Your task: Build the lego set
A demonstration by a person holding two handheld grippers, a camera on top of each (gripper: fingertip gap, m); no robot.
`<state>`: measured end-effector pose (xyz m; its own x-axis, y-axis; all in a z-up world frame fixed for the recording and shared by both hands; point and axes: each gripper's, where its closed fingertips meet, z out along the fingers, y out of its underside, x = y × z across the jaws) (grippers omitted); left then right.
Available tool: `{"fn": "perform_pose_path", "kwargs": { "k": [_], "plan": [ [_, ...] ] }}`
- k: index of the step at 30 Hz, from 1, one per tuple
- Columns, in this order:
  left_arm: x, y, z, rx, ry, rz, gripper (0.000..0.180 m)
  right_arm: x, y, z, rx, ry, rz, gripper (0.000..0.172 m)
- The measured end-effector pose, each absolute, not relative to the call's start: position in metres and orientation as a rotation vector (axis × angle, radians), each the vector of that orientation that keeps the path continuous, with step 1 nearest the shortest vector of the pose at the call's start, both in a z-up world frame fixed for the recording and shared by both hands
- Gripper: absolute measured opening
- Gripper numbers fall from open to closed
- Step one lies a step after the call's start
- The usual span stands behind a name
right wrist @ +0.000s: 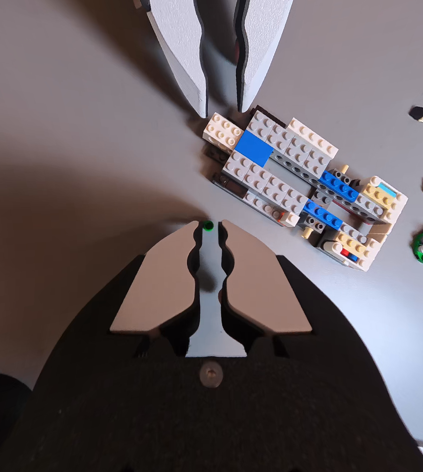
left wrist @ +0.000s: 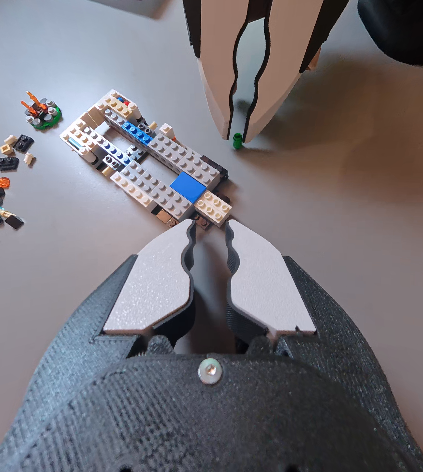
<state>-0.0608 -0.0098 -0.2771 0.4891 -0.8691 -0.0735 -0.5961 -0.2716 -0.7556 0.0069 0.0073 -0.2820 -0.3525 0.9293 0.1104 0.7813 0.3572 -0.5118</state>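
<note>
A long brick build (left wrist: 169,150) of grey, white, tan and blue bricks lies flat on the grey table (left wrist: 333,229). It has a smooth blue tile (left wrist: 187,187) and a white studded brick (left wrist: 214,207) at its near end. My left gripper (left wrist: 209,222) is open, with its tips right at that end, beside the white brick and some small dark plates. It also shows in the right wrist view (right wrist: 223,113). My right gripper (right wrist: 209,224) is open. A tiny green round piece (right wrist: 208,226) stands on the table between its tips, with a gap to one pad. The left wrist view shows this piece too (left wrist: 237,141).
Loose small pieces (left wrist: 8,153) in black, tan, red and orange lie at the left in the left wrist view. A green round plate with grey studs and orange flames (left wrist: 43,112) sits beyond them. A black object (left wrist: 409,30) is at the top right. My hands' fingertips stand some 8 cm from each other.
</note>
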Motion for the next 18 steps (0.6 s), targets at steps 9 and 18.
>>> {"fn": "perform_pose_path", "kwargs": {
  "k": [9, 18],
  "plan": [
    [-0.067, -0.002, -0.264, -1.957, 1.129, -0.495, 0.023, -0.002, 0.035, -0.227, -1.465, -2.077, 0.653, 0.020],
    [-0.096, 0.029, -0.220, -1.828, 0.853, -0.402, 0.021, -0.018, 0.126, -0.195, -1.547, -1.660, 0.716, 0.021]
  ]
}}
